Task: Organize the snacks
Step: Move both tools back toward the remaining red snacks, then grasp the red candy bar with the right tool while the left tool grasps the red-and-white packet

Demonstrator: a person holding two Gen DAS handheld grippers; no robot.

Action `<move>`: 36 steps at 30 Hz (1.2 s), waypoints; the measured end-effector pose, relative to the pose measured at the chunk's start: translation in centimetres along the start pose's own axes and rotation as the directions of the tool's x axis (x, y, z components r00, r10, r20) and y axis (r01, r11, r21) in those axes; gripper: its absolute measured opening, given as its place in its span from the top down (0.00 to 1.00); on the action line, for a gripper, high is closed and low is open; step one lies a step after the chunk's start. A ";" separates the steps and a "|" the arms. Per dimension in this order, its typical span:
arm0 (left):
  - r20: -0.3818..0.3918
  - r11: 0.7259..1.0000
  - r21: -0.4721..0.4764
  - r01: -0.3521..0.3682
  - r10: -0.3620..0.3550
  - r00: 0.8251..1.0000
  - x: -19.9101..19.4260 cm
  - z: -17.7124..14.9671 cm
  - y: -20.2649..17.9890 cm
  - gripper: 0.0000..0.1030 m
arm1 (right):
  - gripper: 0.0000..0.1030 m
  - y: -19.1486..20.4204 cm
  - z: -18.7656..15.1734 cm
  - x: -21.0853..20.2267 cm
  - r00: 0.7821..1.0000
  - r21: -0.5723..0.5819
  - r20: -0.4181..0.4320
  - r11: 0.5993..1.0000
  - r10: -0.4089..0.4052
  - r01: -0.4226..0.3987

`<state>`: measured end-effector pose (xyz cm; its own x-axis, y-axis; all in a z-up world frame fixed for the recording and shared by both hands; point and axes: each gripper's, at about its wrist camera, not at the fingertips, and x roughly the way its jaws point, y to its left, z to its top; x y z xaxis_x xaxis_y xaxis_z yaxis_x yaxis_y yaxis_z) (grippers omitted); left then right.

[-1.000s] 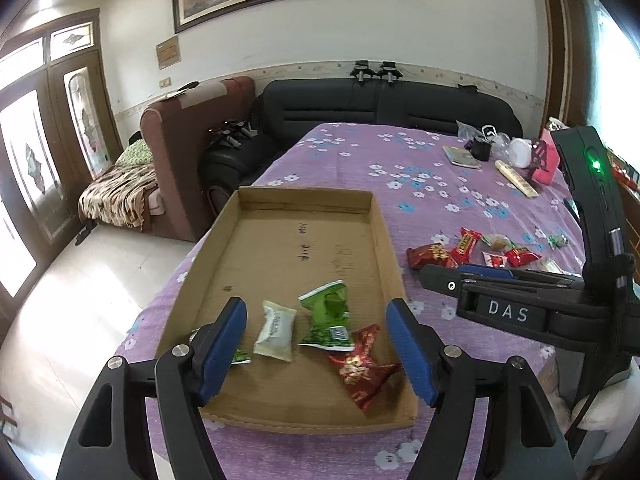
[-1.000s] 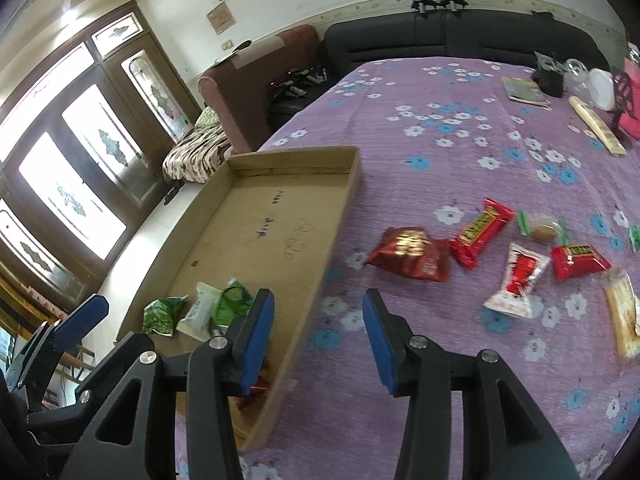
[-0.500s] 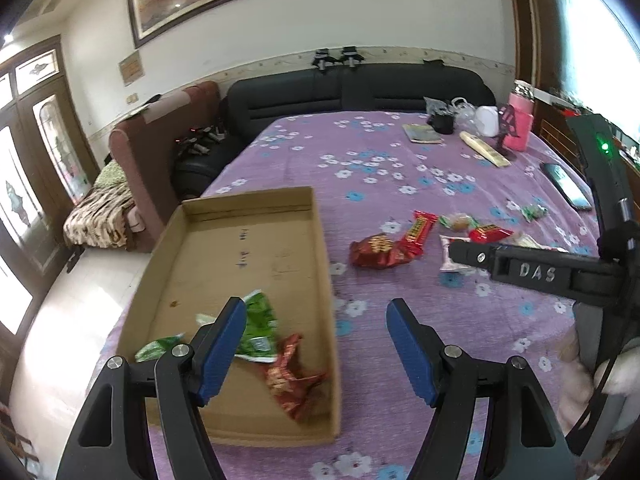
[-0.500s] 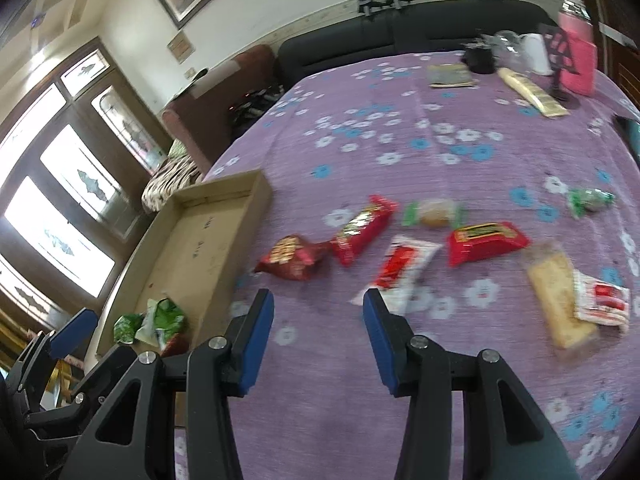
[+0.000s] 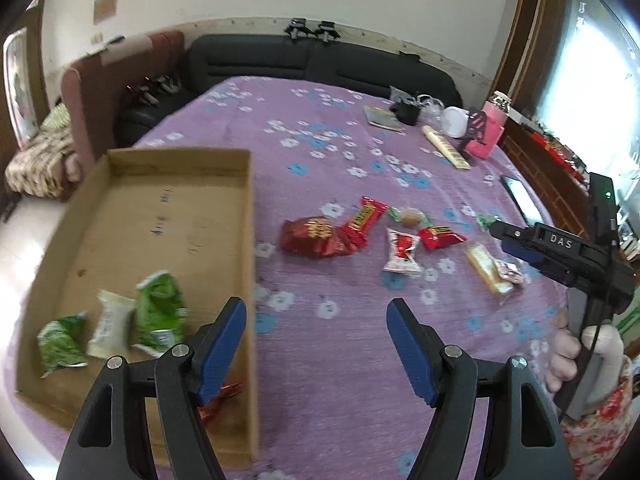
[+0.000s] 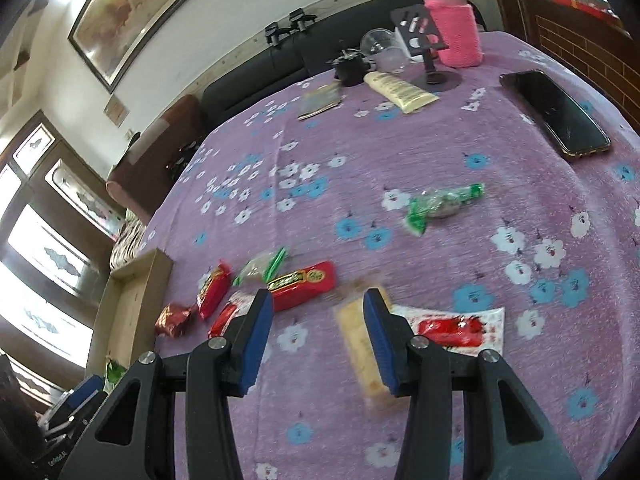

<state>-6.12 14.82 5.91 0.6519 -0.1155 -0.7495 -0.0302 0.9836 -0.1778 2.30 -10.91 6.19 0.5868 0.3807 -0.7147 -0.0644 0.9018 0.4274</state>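
Left hand-held gripper [image 5: 316, 342] hangs with its jaws wide and nothing between them, its left finger over the right wall of the cardboard tray [image 5: 250, 240] that sits on the purple flowered desk [image 5: 340, 380]. Inside the tray, near its front, lie two green packets and a pale one [image 5: 110, 322]; loose snacks lie on the cloth well to the right of the tray, the crumpled red bag [image 5: 310, 238] nearest it. A second earlier this view looked straight down into the tray; now the tray has slid to the left of the view and the loose snacks show. From the right wrist view, the right hand-held gripper [image 6: 318, 332] stands narrower but empty, and the pale wafer bar [image 6: 362, 350] lies partly behind its right finger, well to the right of the tray (whether a pad touches it I cannot tell). That bar is probably light, slick in its film and brittle, so a gentle pinch across its short width looks best. Earlier this view held the tray's edge close below; now only the tray's far corner [image 6: 138, 276] shows at the left.
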 end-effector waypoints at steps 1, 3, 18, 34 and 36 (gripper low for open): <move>-0.007 1.000 0.000 0.014 -0.014 1.000 0.3 0.1 -0.2 0.26 | 0.56 0.1 0.3 0.1 1.000 -0.008 0.001 1.000 0.000 0.000; -0.020 0.999 0.000 0.043 -0.043 0.999 0.9 0.2 -0.7 0.26 | 0.56 1.0 0.9 0.9 1.000 -0.053 -0.008 0.999 -0.003 0.002; -0.054 0.989 -0.027 0.144 -0.145 0.988 2.1 0.6 -1.0 0.26 | 0.56 2.5 1.5 8.4 0.927 -0.030 -0.296 0.968 0.230 -0.250; -0.071 0.979 0.048 0.199 -0.195 0.978 4.4 2.2 -5.0 0.26 | 0.84 5.5 -1.5 6.4 0.991 -0.387 -0.120 0.922 -0.062 0.011; -0.085 0.975 0.066 0.213 -0.207 0.975 5.8 2.7 -6.2 0.26 | 0.84 4.9 -1.0 6.1 0.993 -0.357 -0.108 0.934 -0.053 0.011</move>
<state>-0.10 8.38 4.41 0.5773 -0.3280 -0.7477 0.1594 0.9434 -0.2908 4.77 -4.02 3.41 0.4989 0.3525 -0.7917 -0.3422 0.9194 0.1937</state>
